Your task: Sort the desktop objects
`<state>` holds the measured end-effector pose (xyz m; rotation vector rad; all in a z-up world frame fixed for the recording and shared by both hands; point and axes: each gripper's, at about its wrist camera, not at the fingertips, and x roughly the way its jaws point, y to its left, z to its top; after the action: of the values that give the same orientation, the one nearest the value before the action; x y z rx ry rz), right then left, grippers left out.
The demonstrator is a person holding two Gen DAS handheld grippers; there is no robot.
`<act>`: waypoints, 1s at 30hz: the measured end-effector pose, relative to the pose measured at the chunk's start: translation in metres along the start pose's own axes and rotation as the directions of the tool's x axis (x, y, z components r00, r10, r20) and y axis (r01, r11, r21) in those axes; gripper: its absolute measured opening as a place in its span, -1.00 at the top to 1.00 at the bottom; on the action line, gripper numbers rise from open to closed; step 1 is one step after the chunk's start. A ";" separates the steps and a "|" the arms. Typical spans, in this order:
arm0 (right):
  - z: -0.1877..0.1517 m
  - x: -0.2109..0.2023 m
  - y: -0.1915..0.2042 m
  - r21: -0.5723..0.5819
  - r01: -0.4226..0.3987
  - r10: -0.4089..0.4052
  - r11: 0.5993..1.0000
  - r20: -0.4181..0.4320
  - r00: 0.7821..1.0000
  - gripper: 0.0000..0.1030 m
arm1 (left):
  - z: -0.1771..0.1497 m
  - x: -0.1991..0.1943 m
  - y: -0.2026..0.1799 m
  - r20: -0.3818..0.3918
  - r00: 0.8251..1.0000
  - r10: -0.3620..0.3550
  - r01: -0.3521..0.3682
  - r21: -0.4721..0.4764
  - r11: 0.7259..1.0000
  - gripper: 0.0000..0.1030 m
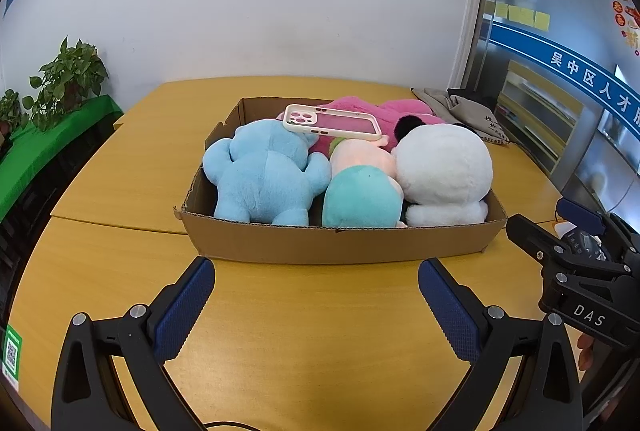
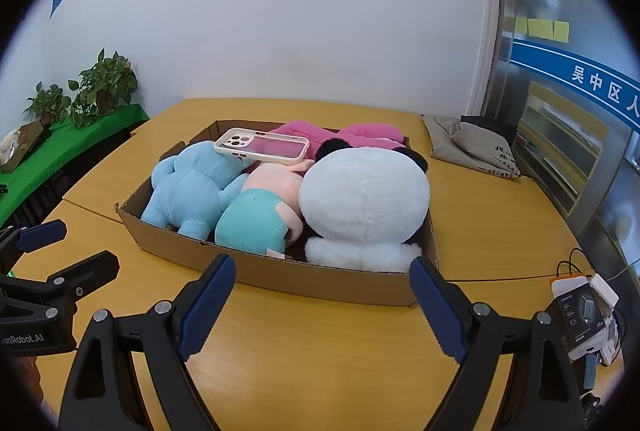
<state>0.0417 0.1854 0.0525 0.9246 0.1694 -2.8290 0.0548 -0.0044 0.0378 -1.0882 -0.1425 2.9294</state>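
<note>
Cardboard walls of a shallow open box (image 1: 340, 245) on the yellow table (image 1: 120, 283) hold four plush toys packed side by side: a light blue plush (image 1: 264, 175), a teal-and-pink plush (image 1: 362, 191), a white panda plush (image 1: 444, 175) and a pink plush (image 1: 384, 113) behind. A white phone case (image 1: 332, 121) lies tilted across their tops, unsupported by anything firm. It is likely light, stiff and smooth, so pinching its long edges mid-length seems safest; the plush beneath should give and let it slide. The left gripper (image 1: 316, 273) and right gripper (image 2: 322, 271) both hover spread wide before the box, holding nothing.
</note>
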 end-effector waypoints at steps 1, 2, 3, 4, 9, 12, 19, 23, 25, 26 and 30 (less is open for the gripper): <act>0.000 0.000 0.000 0.002 -0.001 0.001 1.000 0.000 1.000 -0.72 | 0.000 0.000 0.000 0.000 1.000 -0.002 0.002 0.000 1.000 -1.00; 0.000 0.000 -0.001 0.006 -0.001 0.001 1.000 0.001 1.000 -0.72 | -0.001 0.000 0.000 -0.001 1.000 -0.005 0.005 -0.001 1.000 -1.00; -0.001 0.000 -0.001 0.010 0.000 0.000 1.000 0.003 1.000 -0.72 | -0.001 -0.001 0.000 0.000 1.000 -0.007 0.007 0.000 1.000 -1.00; -0.001 0.000 -0.002 0.013 -0.002 0.002 1.000 0.003 1.000 -0.72 | -0.001 -0.001 -0.001 0.001 1.000 -0.008 0.008 0.004 1.000 -1.00; -0.001 -0.002 -0.003 0.016 -0.003 0.003 1.000 0.006 1.000 -0.72 | -0.001 -0.002 -0.003 0.001 1.000 -0.015 0.015 0.006 1.000 -1.00; 0.000 -0.002 -0.003 0.014 -0.002 0.002 1.000 0.009 1.000 -0.72 | -0.001 -0.002 -0.004 0.002 1.000 -0.012 0.012 0.011 1.000 -1.00; 0.000 -0.001 -0.003 0.014 -0.005 0.005 1.000 0.007 1.000 -0.73 | -0.001 -0.002 -0.003 0.001 1.000 -0.006 0.006 0.007 1.000 -1.00; -0.001 -0.001 -0.003 0.012 -0.007 0.007 1.000 0.007 1.000 -0.73 | -0.002 -0.001 -0.004 0.000 1.000 -0.006 0.006 0.011 1.000 -1.00; -0.001 -0.001 -0.003 0.014 -0.007 0.006 1.000 0.007 1.000 -0.73 | -0.001 -0.001 -0.003 0.005 1.000 -0.004 0.004 0.009 1.000 -1.00; -0.001 -0.001 -0.004 0.015 -0.006 0.006 1.000 0.007 1.000 -0.73 | -0.001 -0.001 -0.003 0.005 1.000 -0.006 0.006 0.003 1.000 -1.00; -0.001 -0.001 -0.005 0.018 -0.006 0.006 1.000 0.007 1.000 -0.73 | -0.001 0.001 -0.003 -0.001 1.000 -0.004 0.004 0.004 1.000 -1.00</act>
<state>0.0416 0.1904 0.0526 0.9168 0.1400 -2.8328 0.0546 -0.0016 0.0368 -1.0875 -0.1385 2.9244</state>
